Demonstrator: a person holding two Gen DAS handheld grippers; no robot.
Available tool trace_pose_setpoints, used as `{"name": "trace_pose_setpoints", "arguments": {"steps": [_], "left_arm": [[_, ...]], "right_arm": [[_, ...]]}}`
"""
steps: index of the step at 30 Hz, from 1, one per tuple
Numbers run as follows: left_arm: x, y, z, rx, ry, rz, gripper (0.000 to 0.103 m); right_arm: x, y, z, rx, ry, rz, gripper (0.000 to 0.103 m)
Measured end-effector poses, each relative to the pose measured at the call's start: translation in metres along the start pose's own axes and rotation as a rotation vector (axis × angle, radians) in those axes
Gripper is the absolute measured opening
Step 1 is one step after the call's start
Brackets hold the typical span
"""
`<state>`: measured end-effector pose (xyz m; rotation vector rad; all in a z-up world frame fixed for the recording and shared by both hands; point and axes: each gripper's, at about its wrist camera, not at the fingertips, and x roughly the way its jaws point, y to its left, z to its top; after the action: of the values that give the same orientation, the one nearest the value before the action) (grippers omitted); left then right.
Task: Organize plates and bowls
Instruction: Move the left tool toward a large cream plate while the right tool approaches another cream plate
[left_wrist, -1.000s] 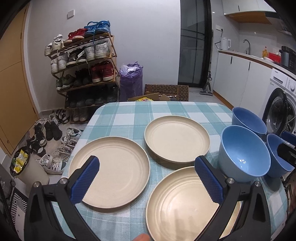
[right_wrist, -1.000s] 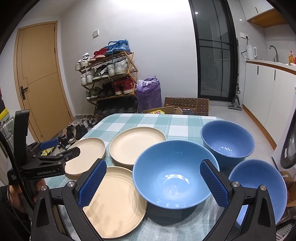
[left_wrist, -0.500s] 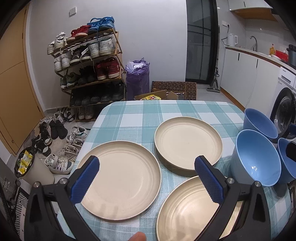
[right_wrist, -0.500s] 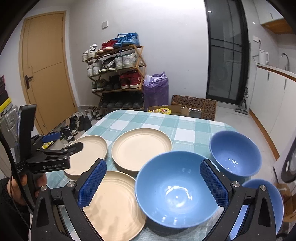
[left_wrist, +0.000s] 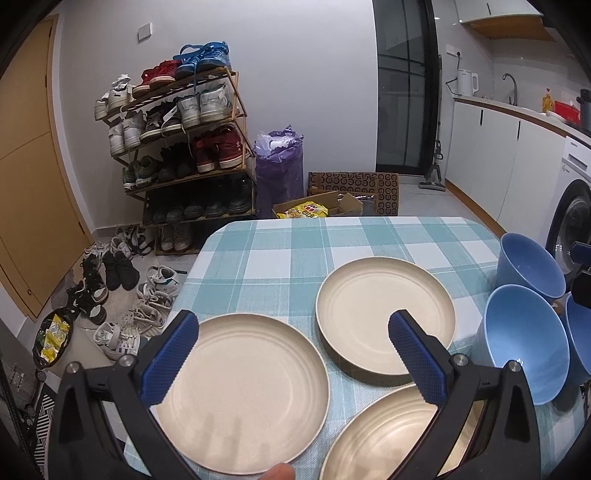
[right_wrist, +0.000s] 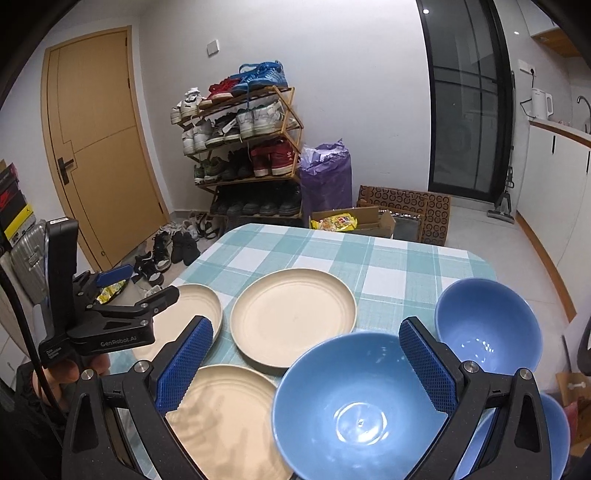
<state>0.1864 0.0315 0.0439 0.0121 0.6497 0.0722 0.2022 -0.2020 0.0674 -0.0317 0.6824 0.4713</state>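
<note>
Both grippers hover spread wide over the table.
Left gripper (left_wrist: 293, 352) above plates (left_wrist: 240, 391); right gripper (right_wrist: 304, 360) above bowl (right_wrist: 354, 406), neither holding anything.

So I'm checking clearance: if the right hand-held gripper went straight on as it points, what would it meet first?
Probably the nearest round blue bowl, lying between the open right hand-held gripper fingers; depth is unclear.
</note>
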Motion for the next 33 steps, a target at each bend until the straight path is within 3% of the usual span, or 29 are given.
{"name": "trace_pose_setpoints", "arguments": {"steps": [7, 19, 33], "left_arm": [[0.011, -0.003, 0.012, 0.024, 0.013, 0.005, 0.103], [0.026, 0.004, 0.033, -0.007, 0.027, -0.038, 0.103], [0.065, -0.004, 0.034, 0.0, 0.124, -0.098, 0.103]], "right_arm": [[0.017, -0.009, 0.018, -0.021, 0.043, 0.003, 0.103], [0.022, -0.03, 0.051, 0.013, 0.031, 0.01, 0.103], [0.071, -0.043, 0.059, 0.017, 0.152, 0.002, 0.103]]}}
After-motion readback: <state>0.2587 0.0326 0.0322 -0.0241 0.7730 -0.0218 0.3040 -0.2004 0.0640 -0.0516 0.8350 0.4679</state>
